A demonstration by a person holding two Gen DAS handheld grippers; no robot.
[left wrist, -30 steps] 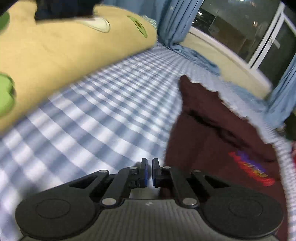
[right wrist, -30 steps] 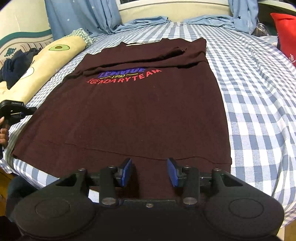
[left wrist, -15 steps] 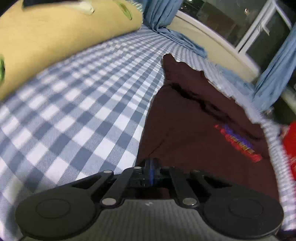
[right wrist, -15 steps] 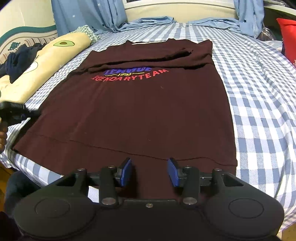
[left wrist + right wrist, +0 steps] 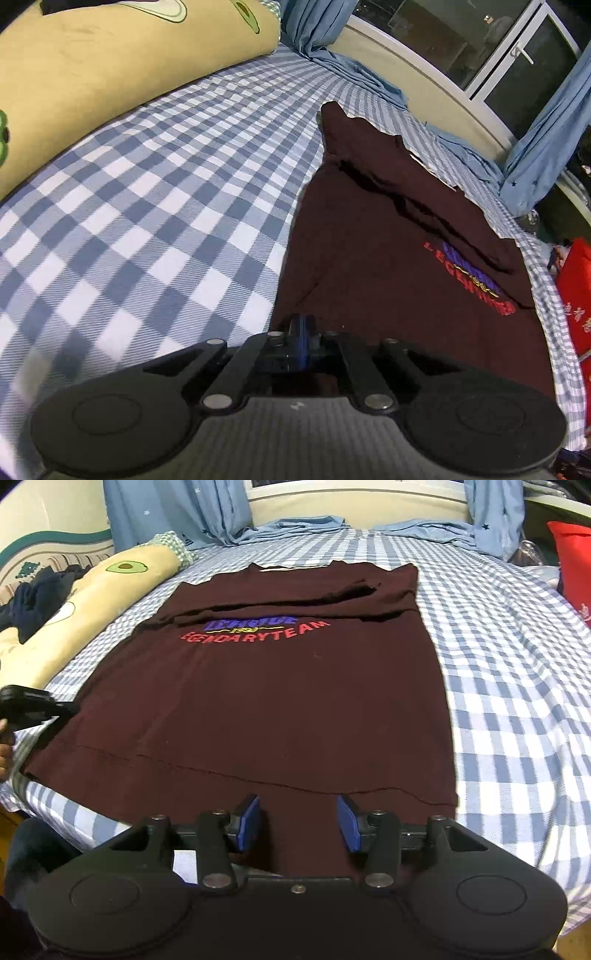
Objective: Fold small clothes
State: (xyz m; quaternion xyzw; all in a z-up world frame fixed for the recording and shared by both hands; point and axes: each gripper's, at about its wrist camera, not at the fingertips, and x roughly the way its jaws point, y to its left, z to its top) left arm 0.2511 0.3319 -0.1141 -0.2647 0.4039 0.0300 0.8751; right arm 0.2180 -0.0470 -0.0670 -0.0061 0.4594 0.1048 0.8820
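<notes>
- Maroon T-shirt lies flat on checked bed, sleeves folded in.
- Left gripper: fingers pressed together at shirt's side edge (pinch itself hidden).
- Right gripper: fingers spread over hem; only this view shows whole shirt.

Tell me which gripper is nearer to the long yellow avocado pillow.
Left. The left gripper is at the maroon shirt's edge on the side of the avocado pillow; the right gripper hovers open over the shirt's bottom hem, farther away.
</notes>
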